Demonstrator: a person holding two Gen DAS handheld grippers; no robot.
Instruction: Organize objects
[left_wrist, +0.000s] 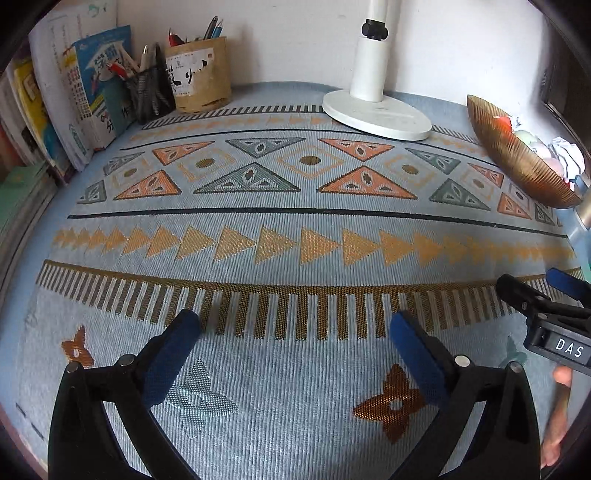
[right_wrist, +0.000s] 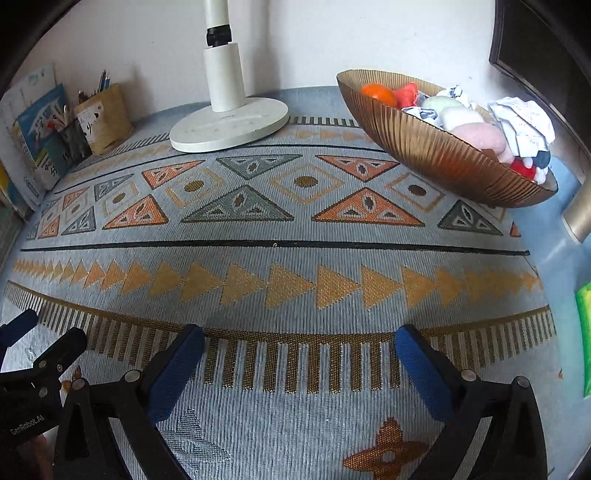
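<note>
At the far left, a black mesh cup (left_wrist: 149, 94) and a tan holder (left_wrist: 199, 75) are holding pens. At the far right, a bronze bowl (right_wrist: 424, 147) is holding soft balls and crumpled paper (right_wrist: 524, 118), well beyond the fingers. The left gripper (left_wrist: 295, 325) and the right gripper (right_wrist: 299, 341) are both standing wide apart, gripping nothing.

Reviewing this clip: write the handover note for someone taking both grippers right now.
Left gripper: open, empty, over the patterned mat.
Right gripper: open, empty, beside it.
Bronze bowl at the mat's far right corner holds soft toys and crumpled paper.
Lamp base at the back; pen holders and books far left.
Done: nothing is visibly in progress.
Left: which items still need sorting can't be told from here.
</note>
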